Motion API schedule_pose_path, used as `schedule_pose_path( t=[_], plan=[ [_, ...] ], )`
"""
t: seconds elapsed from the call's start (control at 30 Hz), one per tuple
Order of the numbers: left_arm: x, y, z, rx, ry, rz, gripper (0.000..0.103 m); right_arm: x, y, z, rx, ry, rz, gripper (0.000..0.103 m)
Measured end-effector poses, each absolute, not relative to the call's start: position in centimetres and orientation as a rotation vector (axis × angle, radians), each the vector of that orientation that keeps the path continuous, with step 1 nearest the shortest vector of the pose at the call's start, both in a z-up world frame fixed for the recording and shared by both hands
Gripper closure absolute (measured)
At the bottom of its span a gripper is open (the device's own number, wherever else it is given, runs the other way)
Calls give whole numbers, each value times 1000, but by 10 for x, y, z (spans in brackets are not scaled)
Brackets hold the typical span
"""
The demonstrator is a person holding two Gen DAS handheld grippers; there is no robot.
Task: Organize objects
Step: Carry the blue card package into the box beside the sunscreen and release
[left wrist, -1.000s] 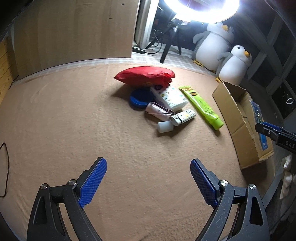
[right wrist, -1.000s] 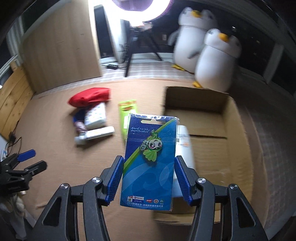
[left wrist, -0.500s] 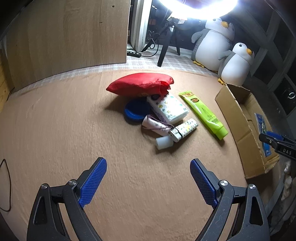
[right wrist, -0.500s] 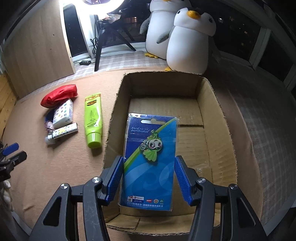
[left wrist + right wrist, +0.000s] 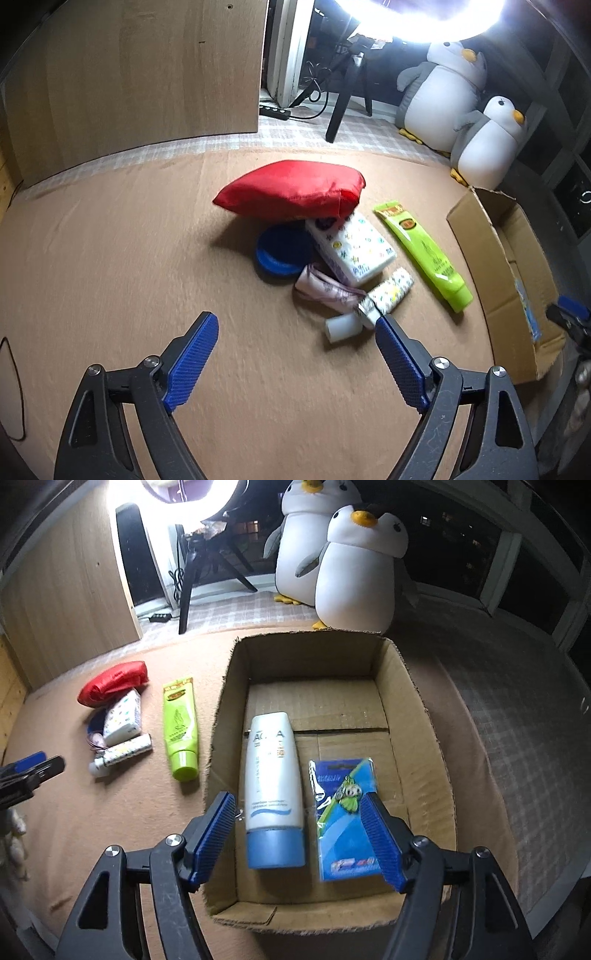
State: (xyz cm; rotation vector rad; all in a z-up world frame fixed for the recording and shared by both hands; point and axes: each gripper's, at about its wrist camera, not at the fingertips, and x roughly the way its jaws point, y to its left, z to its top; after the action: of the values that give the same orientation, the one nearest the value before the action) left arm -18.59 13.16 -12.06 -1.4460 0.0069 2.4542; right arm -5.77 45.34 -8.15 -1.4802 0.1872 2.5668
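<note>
The right gripper (image 5: 299, 830) is opening its jaws over the brown cardboard box (image 5: 417, 686), pads clear of the blue carded charm packet (image 5: 347, 816) lying inside beside a white blue-capped tube (image 5: 273, 786). It should lift straight up. The left gripper (image 5: 295, 363), closing slightly and empty, faces the pile near the small white bottle (image 5: 341, 326).

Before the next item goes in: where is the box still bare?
The cardboard box has a bare floor at its far half, beyond the white tube and blue card. Its near half is crowded by those two.
</note>
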Motion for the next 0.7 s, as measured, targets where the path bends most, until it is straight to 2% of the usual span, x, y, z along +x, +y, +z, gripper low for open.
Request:
schedule_pose_path(
  t=[0.2, 0.33, 0.47, 0.53, 0.7],
  plan=[
    [-206, 144, -121, -1451, 6, 2437, 17, -41, 442, -69, -1470, 251, 2603, 36],
    [-218, 152, -125, -1470, 19, 2418, 26, -29, 433, -61, -1453, 282, 2623, 36],
    [-228, 158, -132, -1492, 23, 2400, 30, -22, 423, -56, -1451, 296, 2644, 36],
    [-232, 160, -136, -1507, 34, 2388, 37, -19, 418, -54, -1447, 297, 2654, 36],
    [-238, 167, -145, -1532, 72, 2358, 42, -15, 411, -50, -1438, 306, 2663, 36]
  ],
)
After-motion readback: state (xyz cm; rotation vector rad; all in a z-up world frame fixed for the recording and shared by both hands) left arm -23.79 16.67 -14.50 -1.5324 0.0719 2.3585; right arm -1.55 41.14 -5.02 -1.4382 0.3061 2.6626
